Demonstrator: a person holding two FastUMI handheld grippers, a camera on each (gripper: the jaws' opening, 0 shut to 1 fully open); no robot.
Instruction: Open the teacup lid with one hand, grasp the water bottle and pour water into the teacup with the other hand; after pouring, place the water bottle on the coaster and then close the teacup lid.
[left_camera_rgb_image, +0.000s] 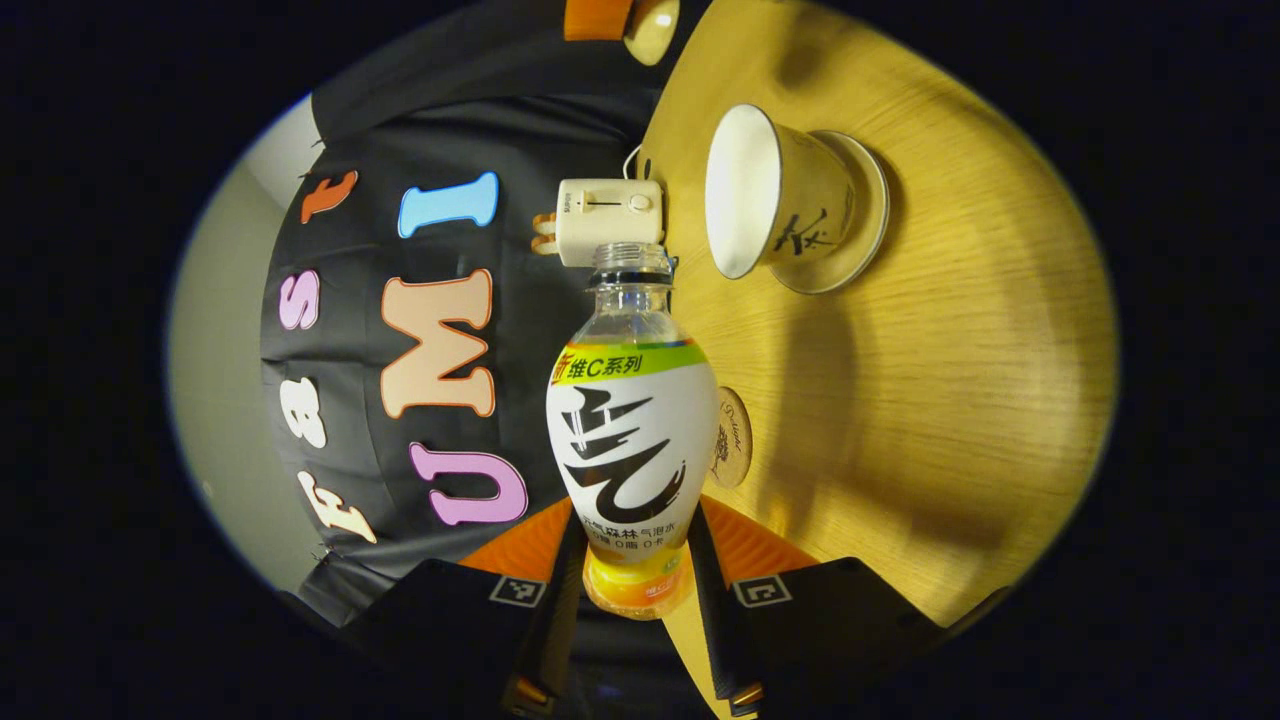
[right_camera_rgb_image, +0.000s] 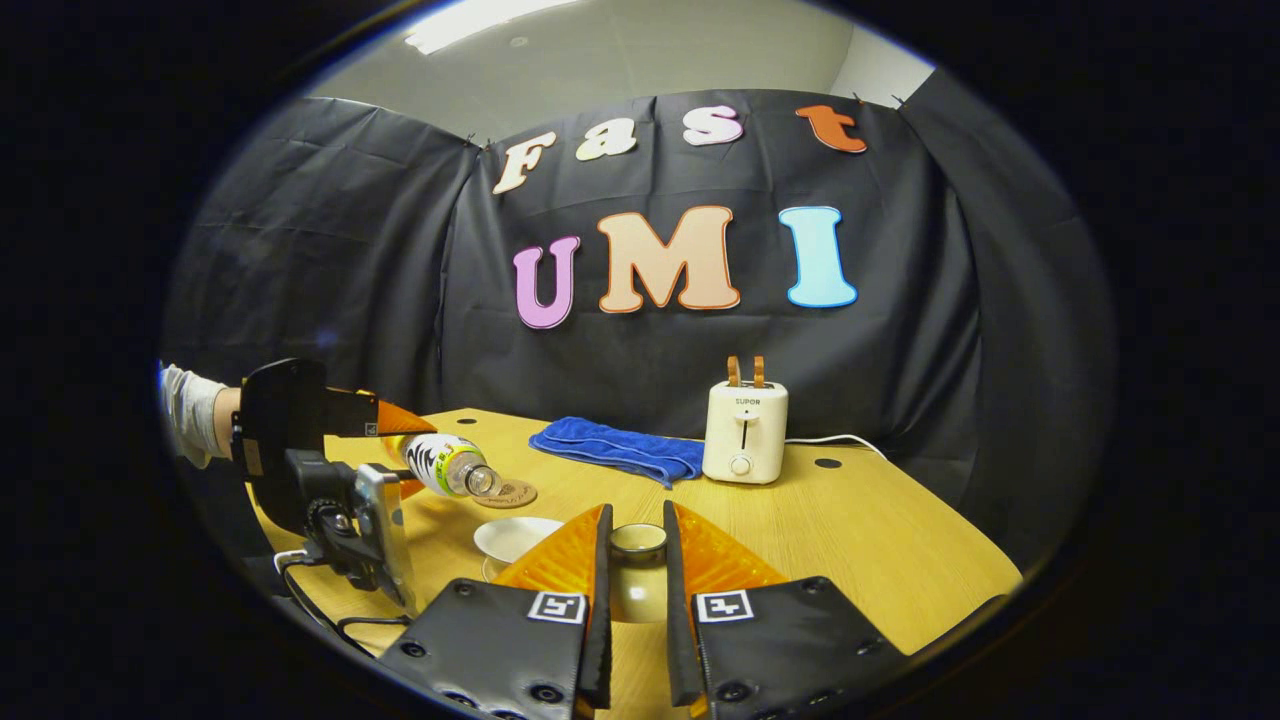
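With the lid (right_camera_rgb_image: 637, 543) lifted in the right gripper (right_camera_rgb_image: 636, 570) fingers, the left gripper (left_camera_rgb_image: 634, 560) grips the tipped, uncapped bottle (left_camera_rgb_image: 632, 440), its mouth at 8 o'clock of the teacup (left_camera_rgb_image: 775, 195); the coaster (left_camera_rgb_image: 733, 437) and re-lidding remain.

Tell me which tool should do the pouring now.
Left. The left tool grips the water bottle, already tipped sideways, mouth uncapped, toward the open teacup. The right tool holds the lid.

White bottle (left_camera_rgb_image: 632, 440) black brushstrokes, orange base; blue cloth (right_camera_rgb_image: 620, 449); cream toaster (right_camera_rgb_image: 745, 432)
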